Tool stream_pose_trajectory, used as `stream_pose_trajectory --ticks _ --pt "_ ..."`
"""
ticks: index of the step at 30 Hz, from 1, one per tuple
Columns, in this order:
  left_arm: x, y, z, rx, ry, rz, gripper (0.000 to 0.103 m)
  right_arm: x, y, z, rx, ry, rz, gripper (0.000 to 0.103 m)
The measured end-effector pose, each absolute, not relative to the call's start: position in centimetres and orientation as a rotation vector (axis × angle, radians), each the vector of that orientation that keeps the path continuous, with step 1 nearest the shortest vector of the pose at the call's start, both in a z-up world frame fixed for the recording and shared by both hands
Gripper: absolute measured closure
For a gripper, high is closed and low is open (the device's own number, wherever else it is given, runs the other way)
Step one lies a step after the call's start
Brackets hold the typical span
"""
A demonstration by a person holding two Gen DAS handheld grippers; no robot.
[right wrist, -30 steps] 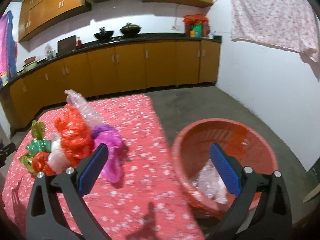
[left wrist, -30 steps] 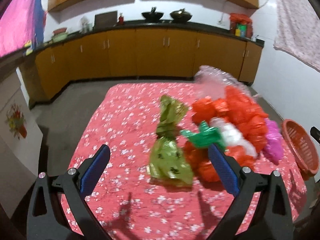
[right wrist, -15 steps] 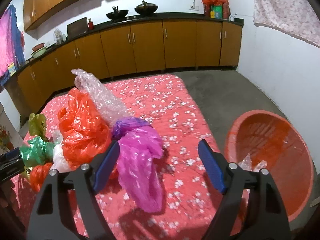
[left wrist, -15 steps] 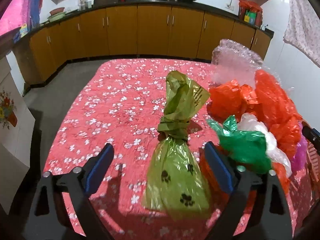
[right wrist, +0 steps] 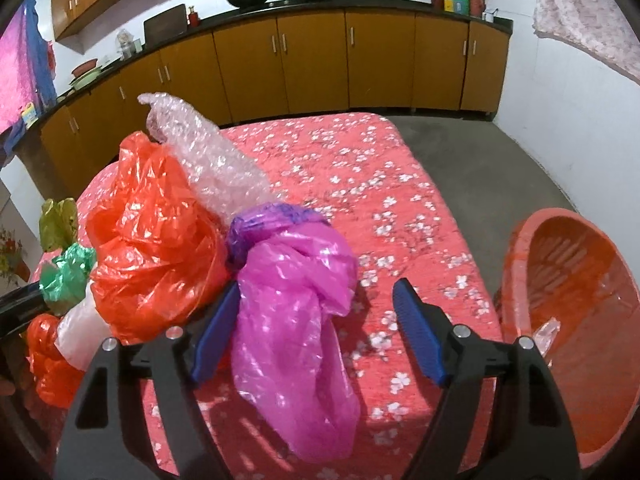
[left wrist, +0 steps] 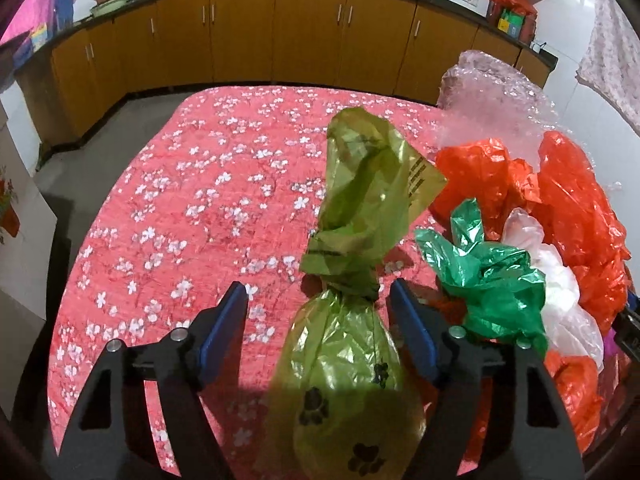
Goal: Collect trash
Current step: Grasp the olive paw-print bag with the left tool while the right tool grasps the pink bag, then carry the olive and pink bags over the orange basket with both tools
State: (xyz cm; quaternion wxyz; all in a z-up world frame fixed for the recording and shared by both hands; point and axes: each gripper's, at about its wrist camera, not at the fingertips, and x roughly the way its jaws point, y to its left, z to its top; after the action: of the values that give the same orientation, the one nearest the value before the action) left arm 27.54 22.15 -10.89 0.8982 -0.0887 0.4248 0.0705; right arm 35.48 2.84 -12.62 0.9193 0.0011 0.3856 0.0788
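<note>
Closing in on two bags at once: both views show the table (left wrist: 168, 208) much larger than a second ago, and the trash pile nearer. Left gripper (left wrist: 320, 304), jaws closing, now straddling the green bag (left wrist: 344, 352) at its knotted neck, pads not yet pressing, a gap visible on each side. Right gripper (right wrist: 316, 304), jaws also closing, though more slowly, now over the pink bag (right wrist: 292, 320); left pad touching or just beside the plastic, right pad clearly apart from it. A second ago aimed toward the basket (right wrist: 568, 320), now swung onto the pile. Probably means two pickups about to begin, with nothing lifted yet.

Both grippers tilted steeply downward and forward, fingers level with each other, little roll. Green bag standing upright at the left of the pile, pink bag slumped at its right, red bags (right wrist: 152, 240), bubble wrap (right wrist: 208, 160) and a darker green bag (left wrist: 492, 284) between. Basket on the floor just beside the table's right edge, some clear plastic already inside.
</note>
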Motion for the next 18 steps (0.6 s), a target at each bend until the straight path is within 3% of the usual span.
stream_pose_trajectory --ticks 5,9,12,18 --pt "28.5 22.2 -10.8 -0.177 0.883 0.174 0.034 36.0 3.4 -12.9 -0.016 0.808 0.177 0.034" --pt "28.7 22.2 -10.9 -0.140 0.884 0.203 0.043 36.5 3.5 -13.4 -0.021 0.829 0.189 0.038" --pt "28.6 22.3 -10.9 -0.131 0.881 0.216 0.050 36.7 3.5 -13.6 -0.008 0.848 0.206 0.050" --pt "27.9 22.7 -10.7 -0.132 0.881 0.221 0.062 35.9 2.6 -13.3 0.019 0.833 0.198 0.053"
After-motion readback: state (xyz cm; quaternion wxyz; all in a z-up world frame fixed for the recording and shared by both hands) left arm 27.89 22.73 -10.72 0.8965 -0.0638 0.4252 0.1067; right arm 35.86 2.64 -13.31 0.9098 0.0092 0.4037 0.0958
